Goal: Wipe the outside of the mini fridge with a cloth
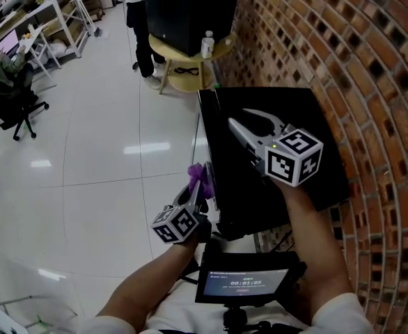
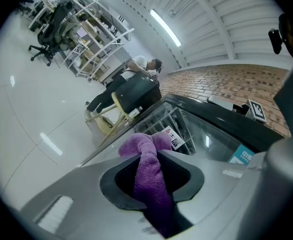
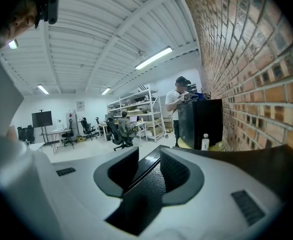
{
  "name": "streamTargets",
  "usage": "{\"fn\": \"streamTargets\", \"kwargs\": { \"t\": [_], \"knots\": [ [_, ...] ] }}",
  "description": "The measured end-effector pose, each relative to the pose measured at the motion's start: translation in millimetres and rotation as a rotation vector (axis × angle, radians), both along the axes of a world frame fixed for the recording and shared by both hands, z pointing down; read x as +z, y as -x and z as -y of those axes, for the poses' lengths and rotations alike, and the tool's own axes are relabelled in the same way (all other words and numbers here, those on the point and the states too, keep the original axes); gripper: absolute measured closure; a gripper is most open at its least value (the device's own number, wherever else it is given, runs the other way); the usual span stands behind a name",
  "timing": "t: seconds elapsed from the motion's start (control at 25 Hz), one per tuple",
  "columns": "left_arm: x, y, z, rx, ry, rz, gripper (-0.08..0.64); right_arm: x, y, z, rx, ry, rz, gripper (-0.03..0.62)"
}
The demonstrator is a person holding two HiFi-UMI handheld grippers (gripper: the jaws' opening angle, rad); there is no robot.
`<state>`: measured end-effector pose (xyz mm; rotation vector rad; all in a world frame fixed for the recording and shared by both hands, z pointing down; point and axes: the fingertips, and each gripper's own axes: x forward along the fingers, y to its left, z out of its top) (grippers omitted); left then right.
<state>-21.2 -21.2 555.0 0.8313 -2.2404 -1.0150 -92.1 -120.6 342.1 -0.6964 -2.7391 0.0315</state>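
The black mini fridge point(image 1: 287, 165) stands against the brick wall, its top facing me. My left gripper point(image 1: 198, 185) is at the fridge's left side and is shut on a purple cloth point(image 1: 195, 173). In the left gripper view the cloth point(image 2: 150, 170) runs between the jaws and bunches against the fridge's glass door point(image 2: 206, 136). My right gripper point(image 1: 238, 117) hovers over the fridge top. Its jaws stand apart with nothing between them, and only the fridge's black top point(image 3: 145, 186) shows through the right gripper point(image 3: 149, 173).
A brick wall point(image 1: 357, 61) runs along the right. Beyond the fridge a round yellow table point(image 1: 183, 68) carries a black box point(image 1: 190, 5) and a bottle point(image 1: 207, 44), with a person point(image 1: 140, 26) beside it. Shelves point(image 1: 44, 12) and an office chair point(image 1: 16, 106) stand far left.
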Motion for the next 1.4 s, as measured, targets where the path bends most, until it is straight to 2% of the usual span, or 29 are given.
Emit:
{"fn": "streamTargets", "kwargs": {
  "t": [0.36,0.76,1.12,1.4],
  "knots": [
    [32.1,4.3,-1.3,-0.012,0.064,-0.012,0.488,0.5,-2.0,-1.7,-0.020,0.003,-0.002,0.465],
    [71.8,6.7,-1.8,-0.012,0.084,-0.093,0.488,-2.1,-3.9,-6.3,-0.055,0.002,0.003,0.465],
    [104.0,8.7,-4.1,-0.017,0.140,-0.160,0.488,-1.7,-3.1,-6.4,-0.054,0.000,-0.002,0.465],
    [92.8,8.8,-8.4,-0.038,0.082,-0.176,0.488,-0.5,-3.5,-5.3,-0.053,0.000,-0.004,0.465]
  ]
}}
